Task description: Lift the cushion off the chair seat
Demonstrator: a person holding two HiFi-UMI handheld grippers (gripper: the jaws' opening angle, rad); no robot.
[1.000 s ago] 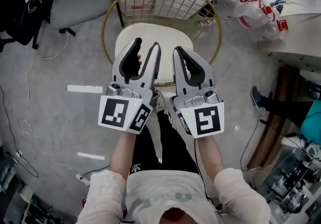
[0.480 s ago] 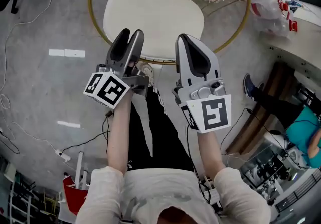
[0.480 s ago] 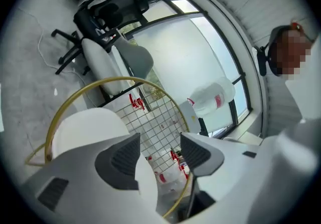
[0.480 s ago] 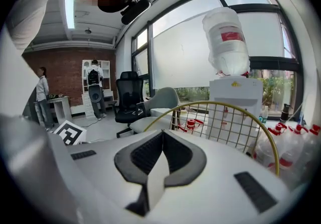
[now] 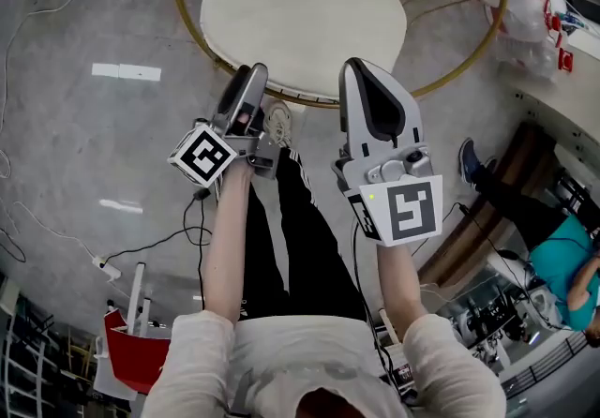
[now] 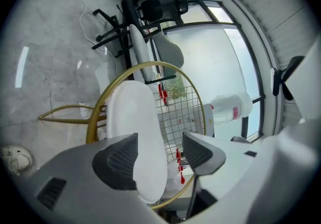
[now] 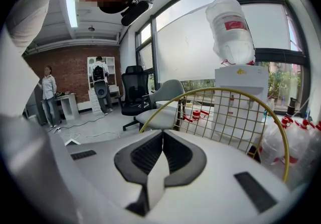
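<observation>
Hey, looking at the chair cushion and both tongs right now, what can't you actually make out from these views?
The left tongs, jaws opening: the left gripper view lines the cushion's near edge up between them, but whether it is inside or just beyond, I cannot tell.
The cushion's far edge: cut off by the head view's top edge.
The cushion in the right gripper view: hidden behind the shut right tongs' own body.

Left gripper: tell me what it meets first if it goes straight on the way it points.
Most likely the near edge of the cushion. The left gripper, its jaws opening, points at it, and the cushion's edge shows in the gap between the jaws with neither pad pressing on it. How far off it is stays unclear.
</observation>
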